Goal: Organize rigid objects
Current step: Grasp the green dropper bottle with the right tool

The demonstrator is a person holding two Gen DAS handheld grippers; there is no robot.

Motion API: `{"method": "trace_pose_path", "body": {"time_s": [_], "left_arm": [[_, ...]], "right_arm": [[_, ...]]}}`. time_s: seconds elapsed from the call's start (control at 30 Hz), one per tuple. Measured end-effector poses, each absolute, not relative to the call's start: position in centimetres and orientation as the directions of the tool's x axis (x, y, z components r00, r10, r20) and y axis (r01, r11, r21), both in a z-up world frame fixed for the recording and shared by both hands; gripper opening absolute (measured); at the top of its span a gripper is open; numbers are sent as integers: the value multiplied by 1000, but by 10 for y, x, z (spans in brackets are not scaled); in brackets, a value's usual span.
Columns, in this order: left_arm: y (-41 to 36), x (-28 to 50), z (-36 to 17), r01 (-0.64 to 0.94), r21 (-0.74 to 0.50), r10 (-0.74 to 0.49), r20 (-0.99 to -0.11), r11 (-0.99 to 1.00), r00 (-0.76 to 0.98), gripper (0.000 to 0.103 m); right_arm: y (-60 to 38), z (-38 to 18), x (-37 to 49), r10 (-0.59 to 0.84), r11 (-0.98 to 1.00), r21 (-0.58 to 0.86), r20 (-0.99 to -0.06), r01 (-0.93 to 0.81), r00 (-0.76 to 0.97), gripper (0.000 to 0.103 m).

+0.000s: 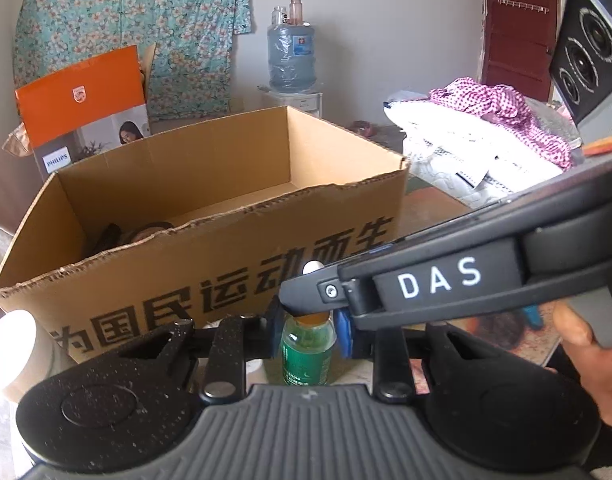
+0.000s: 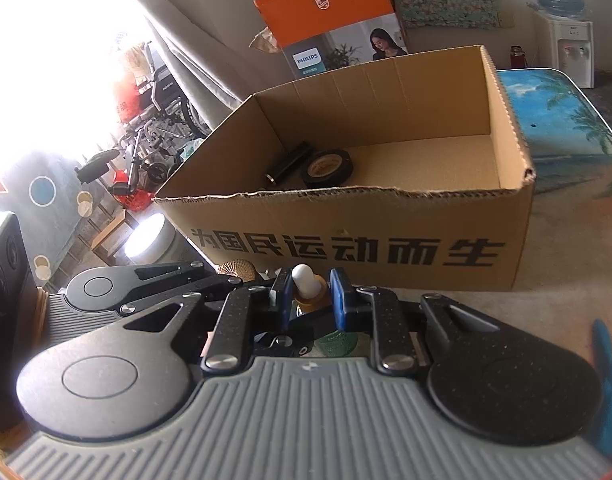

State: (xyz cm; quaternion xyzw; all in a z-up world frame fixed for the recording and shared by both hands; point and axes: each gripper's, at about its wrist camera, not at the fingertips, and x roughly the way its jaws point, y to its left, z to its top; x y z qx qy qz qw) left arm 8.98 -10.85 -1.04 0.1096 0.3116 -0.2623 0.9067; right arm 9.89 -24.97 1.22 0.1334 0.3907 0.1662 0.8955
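Left wrist view: a white round lid (image 1: 10,350) glares at the near left edge. Beyond it an open cardboard box (image 1: 226,276) with black printed characters fills the middle ground, dark items lying low in its left end. An orange-and-white Philips carton (image 1: 82,100) stands behind the box on the far left, and a blue water jug (image 1: 289,58) sits against the far wall. Just in front of the box, the left gripper (image 1: 311,330) has its blue-padded fingers pressed against the sides of a small green bottle (image 1: 306,354) standing upright on the table. The right gripper (image 1: 306,300) reaches in from the right, a hand (image 1: 598,364) around its handle, its tip over the bottle's orange neck and white dropper top (image 1: 313,267). Farther right lies a heap of white and pink checked cloth (image 1: 502,120).

Right wrist view: a wheelchair (image 2: 162,96) stands in bright light at far left. In the box (image 2: 386,240) a black tape roll (image 2: 327,166) lies beside a dark cylinder (image 2: 288,164) at the left end. At near centre the right gripper (image 2: 312,298) has its blue pads closed on the bottle's orange neck (image 2: 312,296), below the white dropper top (image 2: 303,276). A beach-scene table surface (image 2: 566,120) stretches away at right.
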Motion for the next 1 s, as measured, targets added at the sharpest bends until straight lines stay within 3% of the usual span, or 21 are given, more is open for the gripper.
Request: {"method": "trace_pose_path", "body": {"time_s": [0.5, 0.67, 1.0], "left_arm": [[-119, 64, -12, 605, -24, -486, -622, 796, 615, 28], [-123, 63, -18, 610, 0, -474, -629, 792, 616, 35], [-136, 74, -42, 616, 44, -430, -677, 786, 597, 36]], "right_arm": [[-271, 19, 63, 377, 922, 342, -684, -183, 624, 19], [-275, 20, 63, 383, 918, 355, -678, -176, 627, 19], [-276, 19, 66, 407, 909, 369, -677, -195, 613, 22]]}}
